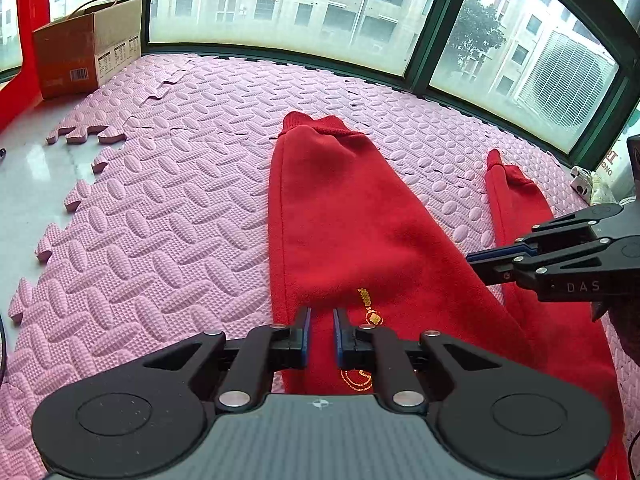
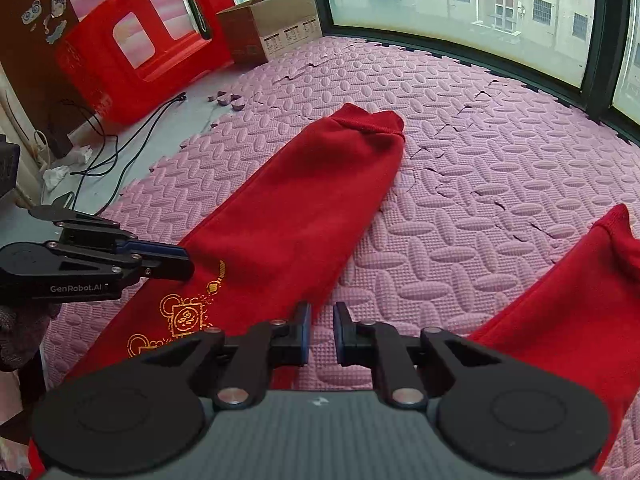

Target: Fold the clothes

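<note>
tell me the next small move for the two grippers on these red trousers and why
Probably lower the left gripper onto the left trouser leg and pinch it: its jaws are slightly open just above the fabric, holding nothing. The legs lie spread apart on the pink mat, so one must be carried over the other leg.

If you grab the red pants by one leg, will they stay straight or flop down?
Probably flop: the red pants lie flat and wrinkle softly at the cuffs on the foam mat. The fabric looks thick and fleecy, so likely a bit heavy and not slippery.

Trousers (image 1: 340, 216) on mat (image 1: 160, 200), box (image 1: 88, 48) perhaps behind
</note>
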A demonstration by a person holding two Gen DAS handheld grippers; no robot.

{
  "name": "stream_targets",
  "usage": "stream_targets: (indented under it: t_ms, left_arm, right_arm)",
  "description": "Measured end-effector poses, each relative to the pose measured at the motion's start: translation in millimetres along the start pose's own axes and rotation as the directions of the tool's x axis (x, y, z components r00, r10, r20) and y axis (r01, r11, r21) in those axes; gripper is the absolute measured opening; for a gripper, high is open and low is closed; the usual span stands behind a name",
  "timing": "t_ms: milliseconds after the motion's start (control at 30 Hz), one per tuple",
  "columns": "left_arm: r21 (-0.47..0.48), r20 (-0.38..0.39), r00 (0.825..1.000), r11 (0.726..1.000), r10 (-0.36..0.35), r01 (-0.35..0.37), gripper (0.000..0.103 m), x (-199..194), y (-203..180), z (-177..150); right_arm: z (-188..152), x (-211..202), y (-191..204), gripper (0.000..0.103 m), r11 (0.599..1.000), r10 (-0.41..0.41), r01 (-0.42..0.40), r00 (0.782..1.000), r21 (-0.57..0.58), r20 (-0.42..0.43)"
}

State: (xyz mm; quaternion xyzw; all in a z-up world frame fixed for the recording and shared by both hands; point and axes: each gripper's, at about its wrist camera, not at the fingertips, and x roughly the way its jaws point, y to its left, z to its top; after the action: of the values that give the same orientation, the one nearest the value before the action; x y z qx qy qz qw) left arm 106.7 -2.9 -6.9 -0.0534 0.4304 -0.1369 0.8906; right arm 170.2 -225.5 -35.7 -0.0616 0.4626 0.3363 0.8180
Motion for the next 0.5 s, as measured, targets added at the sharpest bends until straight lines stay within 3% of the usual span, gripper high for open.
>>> stream_targets:
  t_ms: [267, 500]
  left_arm:
    - [0.003, 0.04, 0.998, 0.999, 0.053, -0.053, 0.014, -1.2, -3.9, 12.6]
    - [0.007, 0.028, 0.995, 0.996, 0.093, -0.093, 0.021, 11.2, -1.4, 14.0]
  right_arm:
    - [-2.6, 11.0, 1.8, 0.012, 0.999, 0.007, -0.008, 1.0, 0.039, 0.029]
    - [-4.8, 13.9, -1.9, 0.013, 0.995, 0.0, -0.006, 0.998, 0.101, 0.061]
